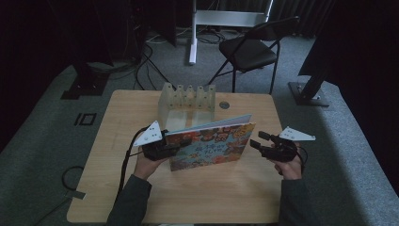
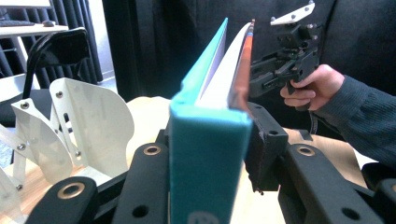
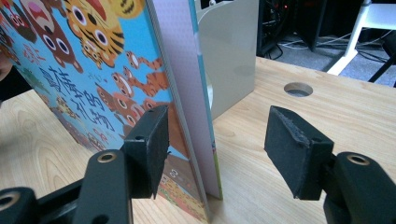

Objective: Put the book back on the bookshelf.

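A picture book with cartoon tigers on its cover stands upright on its lower edge near the middle of the wooden table, its pages slightly fanned. My left gripper is shut on its teal spine, one pad on each side. My right gripper hovers at the book's free edge, open. In the right gripper view the covers' edge lies between the jaws: the left pad is close against the front cover, the right pad well away from the back.
A white slotted rack stands just behind the book at the table's far side. A round cable hole sits beside it. A black folding chair stands on the carpet beyond the table.
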The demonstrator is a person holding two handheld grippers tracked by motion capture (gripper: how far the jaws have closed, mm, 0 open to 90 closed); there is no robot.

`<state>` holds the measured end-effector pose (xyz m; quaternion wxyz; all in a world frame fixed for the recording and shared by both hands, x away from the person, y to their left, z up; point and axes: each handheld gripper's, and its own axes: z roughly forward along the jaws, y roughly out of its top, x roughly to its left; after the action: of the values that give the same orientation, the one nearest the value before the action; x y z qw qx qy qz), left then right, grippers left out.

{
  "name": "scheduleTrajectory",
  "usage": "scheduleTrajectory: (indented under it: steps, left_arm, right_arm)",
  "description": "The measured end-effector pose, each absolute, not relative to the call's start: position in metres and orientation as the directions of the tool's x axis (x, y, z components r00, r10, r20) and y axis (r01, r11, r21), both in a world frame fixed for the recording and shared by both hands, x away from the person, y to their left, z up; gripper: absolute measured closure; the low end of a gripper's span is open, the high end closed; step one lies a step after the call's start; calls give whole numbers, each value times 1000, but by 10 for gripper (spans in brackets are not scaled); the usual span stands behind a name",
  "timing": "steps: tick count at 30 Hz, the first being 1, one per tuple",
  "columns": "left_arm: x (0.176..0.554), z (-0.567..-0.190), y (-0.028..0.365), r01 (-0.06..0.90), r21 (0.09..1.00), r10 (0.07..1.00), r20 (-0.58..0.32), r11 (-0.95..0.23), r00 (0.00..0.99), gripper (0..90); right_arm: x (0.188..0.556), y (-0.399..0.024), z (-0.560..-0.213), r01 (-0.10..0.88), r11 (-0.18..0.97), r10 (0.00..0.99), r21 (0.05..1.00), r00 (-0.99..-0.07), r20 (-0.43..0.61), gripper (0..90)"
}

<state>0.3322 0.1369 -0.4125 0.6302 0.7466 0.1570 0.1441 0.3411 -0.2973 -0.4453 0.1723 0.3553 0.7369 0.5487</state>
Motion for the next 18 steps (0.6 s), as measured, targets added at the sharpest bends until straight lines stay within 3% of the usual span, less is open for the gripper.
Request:
scheduleTrajectory:
  steps: [12,18]
  left_arm:
    - [333,-409,134,42,988,402,20,-146,915,659]
    - [328,-408,131,10,986,409,60,-167,911,751]
  right_arm:
    - [341,-297,-454,355,156,719,922,-681,140,395]
    - [341,-298,-457,360,159,723,919,-676,140,396]
